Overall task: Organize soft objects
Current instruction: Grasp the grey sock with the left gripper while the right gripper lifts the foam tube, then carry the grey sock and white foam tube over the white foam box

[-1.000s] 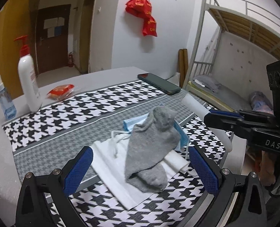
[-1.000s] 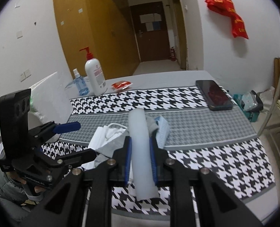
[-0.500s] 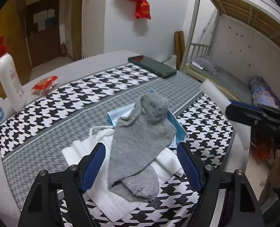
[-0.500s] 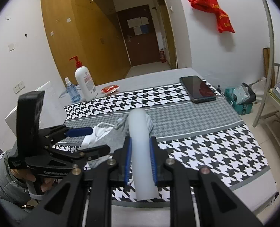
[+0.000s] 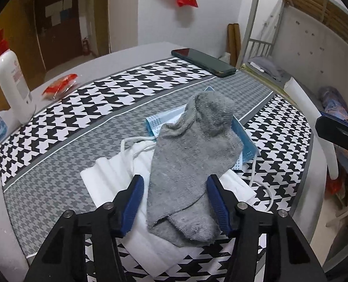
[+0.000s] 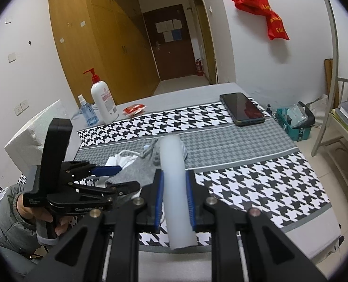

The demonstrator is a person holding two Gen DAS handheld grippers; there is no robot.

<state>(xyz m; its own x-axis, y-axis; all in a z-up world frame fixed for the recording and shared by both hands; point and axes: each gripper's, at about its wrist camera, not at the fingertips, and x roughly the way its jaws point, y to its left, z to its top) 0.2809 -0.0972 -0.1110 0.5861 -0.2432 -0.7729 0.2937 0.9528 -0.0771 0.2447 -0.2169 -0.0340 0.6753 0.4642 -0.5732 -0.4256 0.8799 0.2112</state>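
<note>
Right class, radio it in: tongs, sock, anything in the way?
Left tongs closing around grey sock, pads not yet pressing. Right tongs shut on white foam tube. Sock lies atop white cloth and blue mask.

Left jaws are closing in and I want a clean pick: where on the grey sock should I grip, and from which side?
Grip the grey sock across its near end, coming down from above on the camera side. It lies lengthwise away from the left gripper, whose jaws have just been closing and already straddle that end without pressing it. Pinch only the top layer: the white cloth lies beneath it and the blue mask under its far end.
</note>
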